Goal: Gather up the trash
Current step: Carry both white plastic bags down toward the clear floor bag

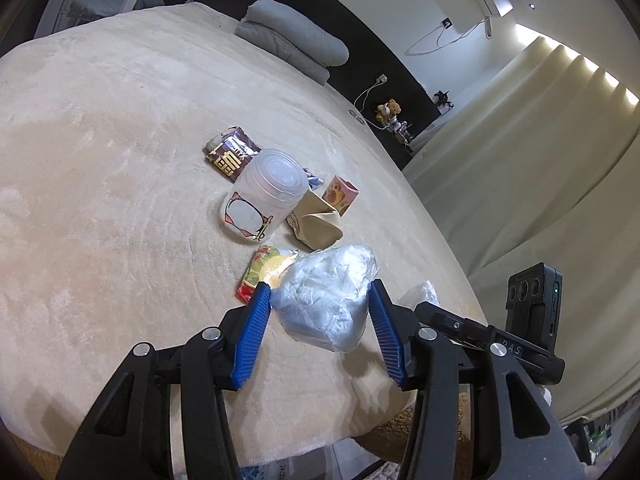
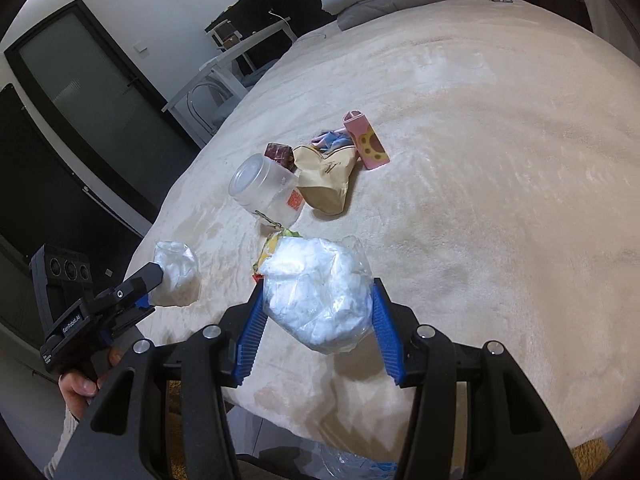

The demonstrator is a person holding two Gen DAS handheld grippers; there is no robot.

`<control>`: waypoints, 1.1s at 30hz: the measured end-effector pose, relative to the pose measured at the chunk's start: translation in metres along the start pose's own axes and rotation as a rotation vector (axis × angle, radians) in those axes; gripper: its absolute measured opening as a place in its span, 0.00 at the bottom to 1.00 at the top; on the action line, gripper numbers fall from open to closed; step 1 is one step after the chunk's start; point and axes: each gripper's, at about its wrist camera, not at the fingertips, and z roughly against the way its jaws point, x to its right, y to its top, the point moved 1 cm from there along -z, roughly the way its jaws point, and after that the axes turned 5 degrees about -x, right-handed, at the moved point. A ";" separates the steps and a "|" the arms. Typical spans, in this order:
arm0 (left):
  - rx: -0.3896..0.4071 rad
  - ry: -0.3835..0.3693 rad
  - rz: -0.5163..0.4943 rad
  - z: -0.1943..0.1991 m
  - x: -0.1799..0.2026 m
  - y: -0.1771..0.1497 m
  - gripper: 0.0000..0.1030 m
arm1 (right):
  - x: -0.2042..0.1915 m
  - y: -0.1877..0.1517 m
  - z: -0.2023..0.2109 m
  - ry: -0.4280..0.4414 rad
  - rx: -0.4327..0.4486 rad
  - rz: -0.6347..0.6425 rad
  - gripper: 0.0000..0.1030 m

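1. Two clear bags of white tissue in hand, one per tool: left gripper [image 1: 319, 286] pinching the left tissue bag [image 1: 324, 300] between its blue pads, right gripper [image 2: 318, 284] pinching the right tissue bag [image 2: 320, 296] the same way, jaws wide because each bundle is bulky.
2. Both bags just clear of the near edge of the bed [image 1: 100, 160], with shadows under them; the rest of the trash lies farther in, around the plastic jar [image 1: 268, 192].
3. Squeeze evenly and gently: thin film slips, and a hard clamp can split it and spill tissue.
4. Lift straight off and away from the yellow-red wrapper [image 1: 260, 272] just behind, so nothing drags along.
5. Carry low over the edge towards the crinkled plastic [image 2: 348, 464] below, possibly the collection bag, though too little of it shows to be sure.
6. Release one bag at a time, spreading the fingers fully so the film does not cling to the ribbed pads.
7. Readable writing: "GenRobot.AI" along the left tool's body in the right wrist view; "DAS" on the right tool's body in the left wrist view.
8. Large gold characters on the brown wrapper [image 1: 232, 156], not legible; an orange square stamp on the jar; faint script on the kraft paper bag [image 2: 326, 184]; flower print only on the pink carton [image 2: 366, 140].
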 end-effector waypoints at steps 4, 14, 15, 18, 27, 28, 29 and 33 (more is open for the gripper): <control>0.027 -0.015 -0.027 0.011 0.010 -0.014 0.48 | -0.008 -0.020 0.015 0.001 0.033 0.033 0.49; 0.040 -0.029 -0.096 0.030 0.037 -0.063 0.48 | -0.020 -0.071 0.042 0.019 0.070 0.064 0.49; 0.039 -0.031 -0.100 0.031 0.039 -0.067 0.47 | -0.021 -0.076 0.043 0.022 0.069 0.066 0.49; 0.037 -0.033 -0.107 0.034 0.043 -0.080 0.48 | -0.024 -0.087 0.045 0.027 0.062 0.076 0.49; 0.001 -0.061 -0.116 0.035 0.055 -0.113 0.48 | -0.029 -0.112 0.048 0.042 0.040 0.092 0.49; -0.004 -0.059 -0.120 0.034 0.056 -0.117 0.48 | -0.029 -0.115 0.047 0.043 0.035 0.095 0.49; -0.009 -0.058 -0.124 0.034 0.058 -0.120 0.48 | -0.030 -0.117 0.047 0.043 0.029 0.096 0.49; -0.031 -0.053 -0.131 0.033 0.062 -0.133 0.48 | -0.028 -0.126 0.043 0.042 0.001 0.088 0.49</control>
